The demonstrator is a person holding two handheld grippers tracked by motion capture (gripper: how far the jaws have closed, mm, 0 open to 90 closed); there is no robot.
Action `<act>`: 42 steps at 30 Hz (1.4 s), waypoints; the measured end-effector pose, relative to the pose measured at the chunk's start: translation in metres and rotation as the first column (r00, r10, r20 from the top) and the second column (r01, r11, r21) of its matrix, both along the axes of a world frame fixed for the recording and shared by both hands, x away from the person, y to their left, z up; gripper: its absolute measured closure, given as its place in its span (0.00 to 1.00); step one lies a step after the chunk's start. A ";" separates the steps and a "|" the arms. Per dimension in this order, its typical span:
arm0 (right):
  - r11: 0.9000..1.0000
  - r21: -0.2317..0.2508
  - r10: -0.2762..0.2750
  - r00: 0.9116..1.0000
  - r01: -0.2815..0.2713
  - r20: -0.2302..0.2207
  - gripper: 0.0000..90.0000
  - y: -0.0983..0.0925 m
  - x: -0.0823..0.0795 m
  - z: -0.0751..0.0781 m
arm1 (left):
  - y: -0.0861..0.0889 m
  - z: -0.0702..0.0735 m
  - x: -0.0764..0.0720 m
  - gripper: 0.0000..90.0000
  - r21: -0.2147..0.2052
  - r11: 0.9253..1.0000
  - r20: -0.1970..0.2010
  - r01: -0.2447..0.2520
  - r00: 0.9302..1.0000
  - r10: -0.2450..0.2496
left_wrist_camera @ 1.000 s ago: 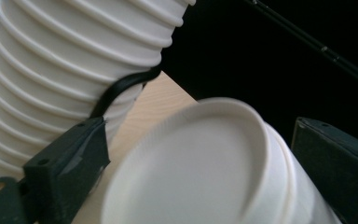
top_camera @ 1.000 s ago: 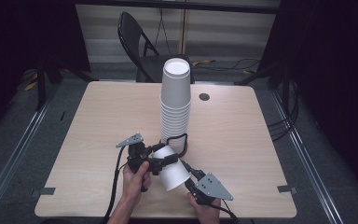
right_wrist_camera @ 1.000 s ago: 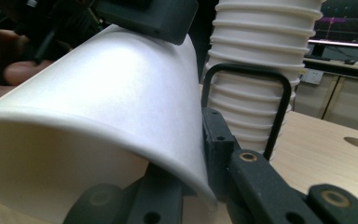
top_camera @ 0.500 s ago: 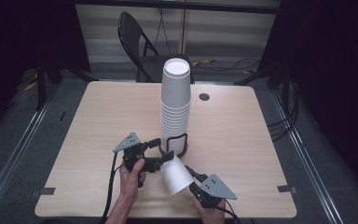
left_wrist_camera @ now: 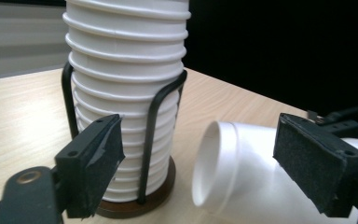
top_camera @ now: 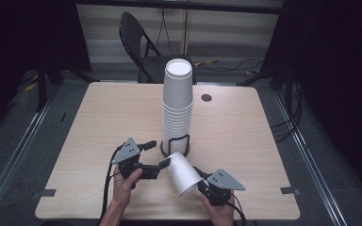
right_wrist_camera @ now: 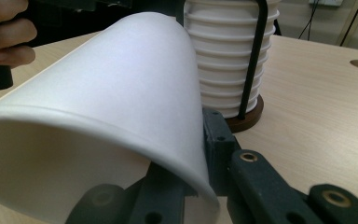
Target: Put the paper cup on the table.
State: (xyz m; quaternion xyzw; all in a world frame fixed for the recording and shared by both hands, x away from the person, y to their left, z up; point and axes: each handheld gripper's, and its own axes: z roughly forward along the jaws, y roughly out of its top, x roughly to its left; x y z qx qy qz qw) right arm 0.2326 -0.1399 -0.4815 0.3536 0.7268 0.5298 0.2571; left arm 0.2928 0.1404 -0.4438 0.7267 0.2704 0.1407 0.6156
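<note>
White paper cup (top_camera: 184, 174) lies tilted just off the worktop (top_camera: 254, 141), its wide rim pinched in the right claw (top_camera: 199, 181), one jaw inside the mouth and one outside. Its narrow base points up toward the left claw (top_camera: 156, 154), whose jaws stand wide apart with the base between them, close to one pad; I cannot tell if they touch. Just beyond stands the tall cup stack (top_camera: 177, 108) in a black wire holder (top_camera: 185, 140).

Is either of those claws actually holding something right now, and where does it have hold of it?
Yes. The right claw holds a white paper cup, tipped on its side, pinched by the wall at its open rim.
</note>
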 end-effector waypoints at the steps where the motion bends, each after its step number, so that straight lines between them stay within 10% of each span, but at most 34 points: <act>1: 1.000 0.000 0.003 1.000 -0.003 -0.009 0.96 0.000 0.001 0.000 | 0.001 -0.001 -0.001 0.17 0.015 1.000 0.011 -0.011 1.000 0.011; 7: 1.000 0.011 0.026 0.999 -0.026 -0.038 0.96 -0.004 0.003 0.003 | -0.001 -0.005 -0.009 0.18 0.087 0.996 0.063 -0.036 0.998 0.030; 26: 0.995 -0.053 0.075 0.988 -0.082 -0.133 0.96 -0.019 0.011 0.018 | -0.022 -0.011 -0.027 0.18 0.230 0.968 0.174 0.097 0.975 -0.139; 42: 0.977 -0.126 0.138 0.960 -0.173 -0.245 0.96 -0.024 0.024 0.029 | -0.042 -0.024 -0.041 0.17 0.419 0.898 0.260 0.132 0.930 -0.258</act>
